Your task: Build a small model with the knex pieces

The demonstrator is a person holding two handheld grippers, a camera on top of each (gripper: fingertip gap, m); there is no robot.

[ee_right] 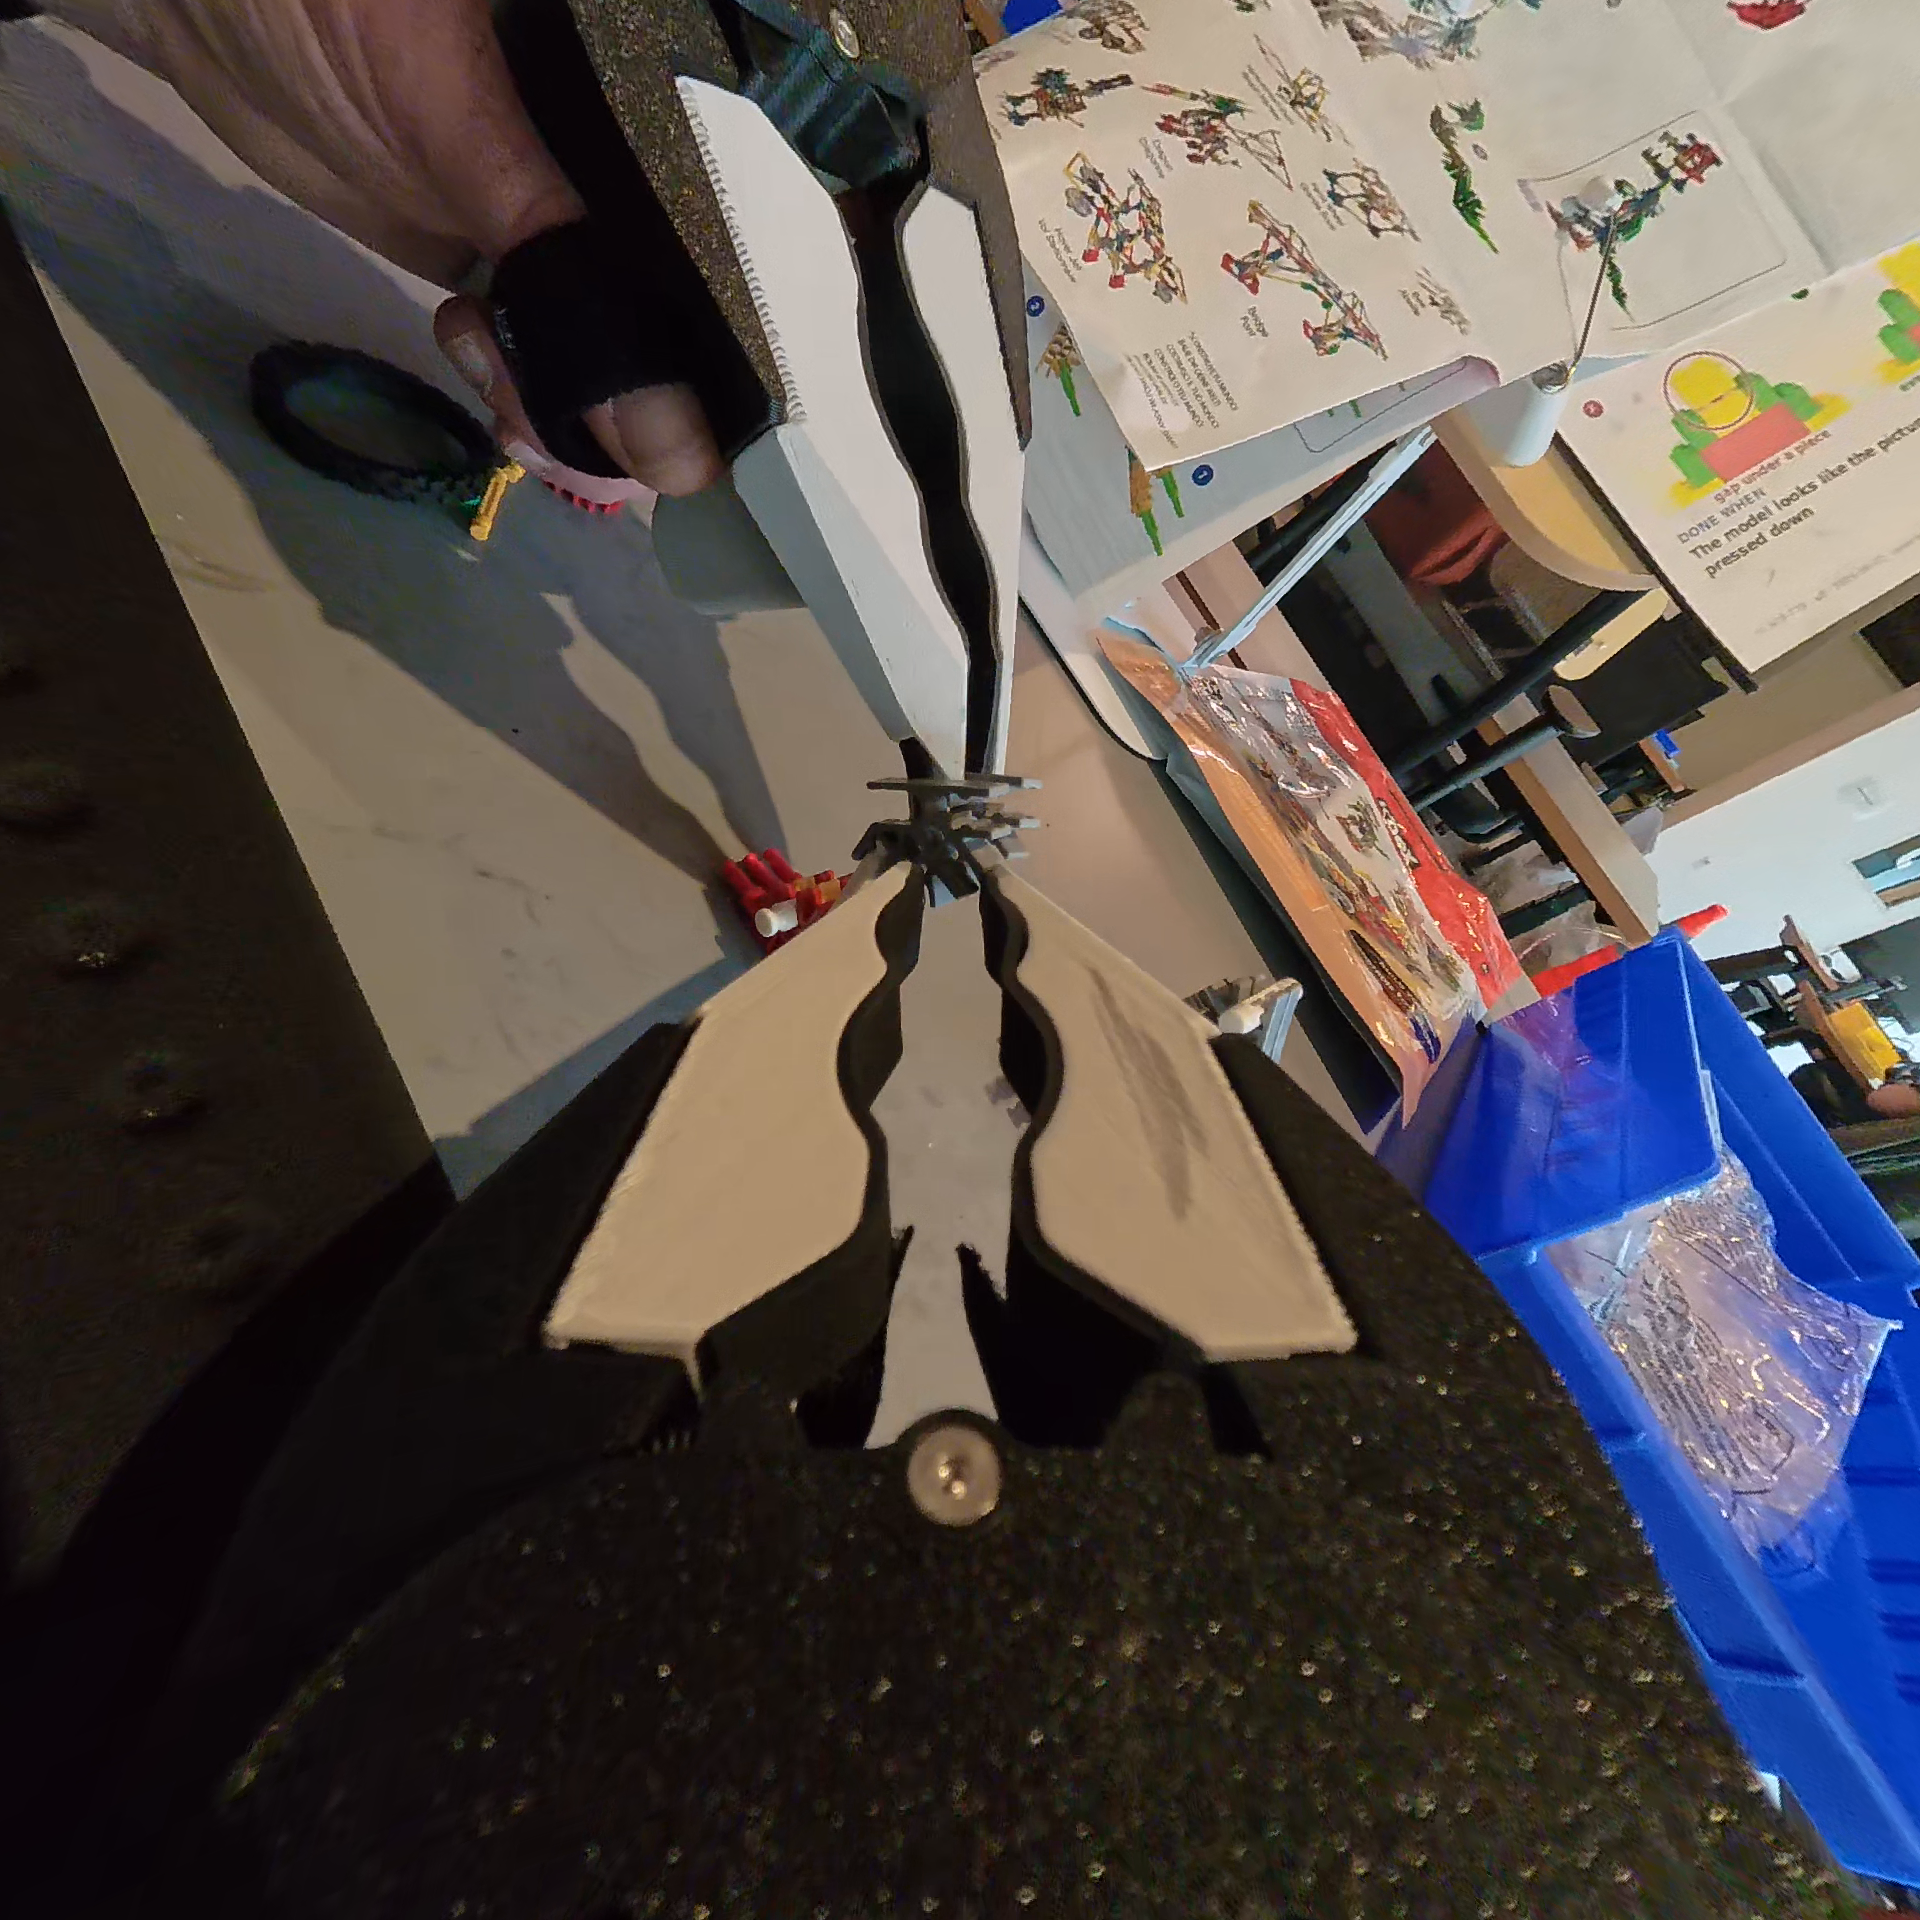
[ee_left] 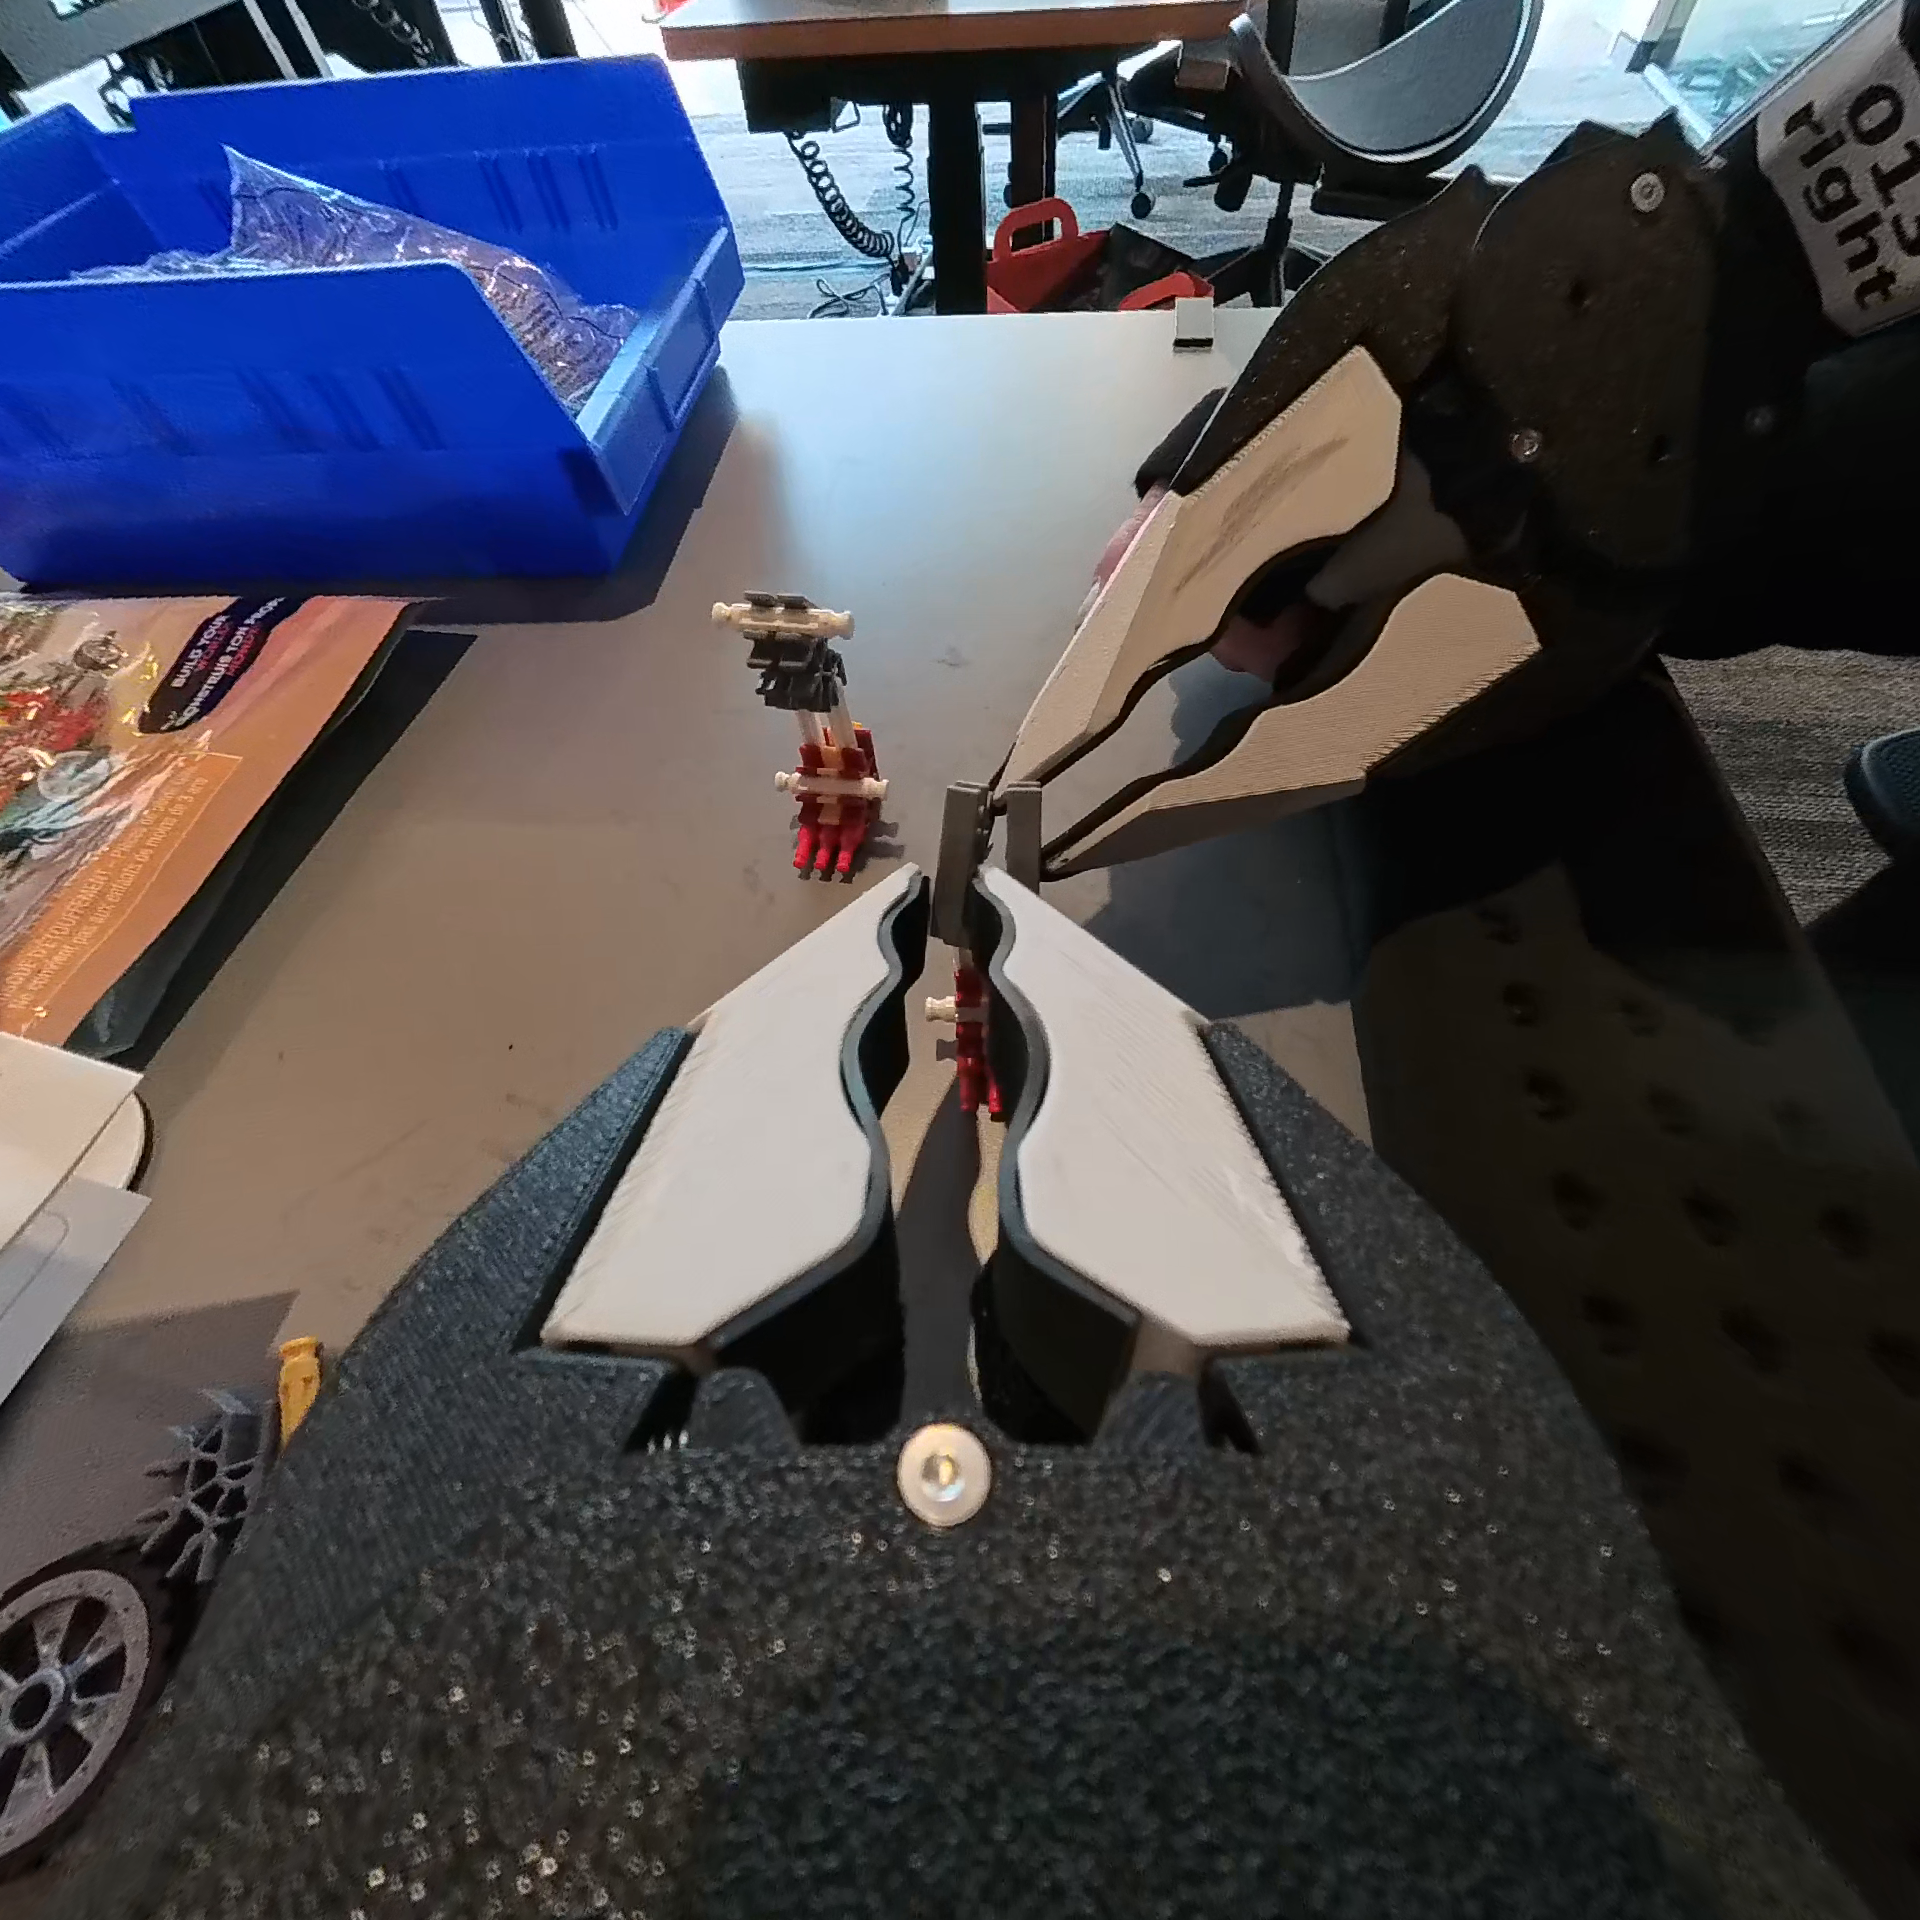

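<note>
The left gripper [ee_left: 951, 894] pinches a grey connector [ee_left: 961, 852] above the tabletop [ee_left: 520, 935]; the right gripper [ee_right: 951, 883] pinches the same grey cluster from the side. A twist between the two could pop the joint or snap a piece loose. Only the left wrist view shows the red rods [ee_left: 971, 1049] hanging below, seemingly attached, and a second model [ee_left: 821, 738] standing nearby. Only the right wrist view shows the instruction sheet [ee_right: 1351, 187].

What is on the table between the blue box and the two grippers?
In the left wrist view, a small red, white and dark toy model lies on the grey table between the blue bin and the grippers.
</note>
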